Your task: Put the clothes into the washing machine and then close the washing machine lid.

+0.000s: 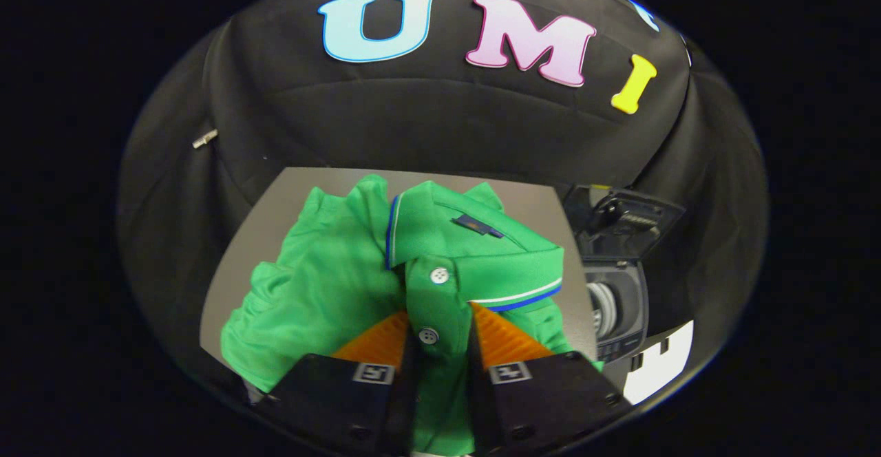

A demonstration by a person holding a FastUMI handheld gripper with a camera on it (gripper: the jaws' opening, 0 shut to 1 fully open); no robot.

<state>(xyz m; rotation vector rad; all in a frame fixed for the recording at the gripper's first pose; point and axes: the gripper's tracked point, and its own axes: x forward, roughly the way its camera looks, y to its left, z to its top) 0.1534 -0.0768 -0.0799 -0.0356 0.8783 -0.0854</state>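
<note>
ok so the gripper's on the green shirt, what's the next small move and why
Probably lift the green polo shirt off the grey table and carry it toward the washing machine, whose lid stands open. The gripper has its fingers closed on the button placket, with fabric between them, so the grasp looks made, and the rest of the shirt lies on the table.

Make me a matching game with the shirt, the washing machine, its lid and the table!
Things:
1. green shirt
2. washing machine
3. lid
4. table

Descriptions:
A. flipped up, open
B. grey, lying under the clothes
C. its buttoned strip sits between the fingers of the gripper
D. stands beside the table, drum showing

Pairs: 1-C, 2-D, 3-A, 4-B
</note>
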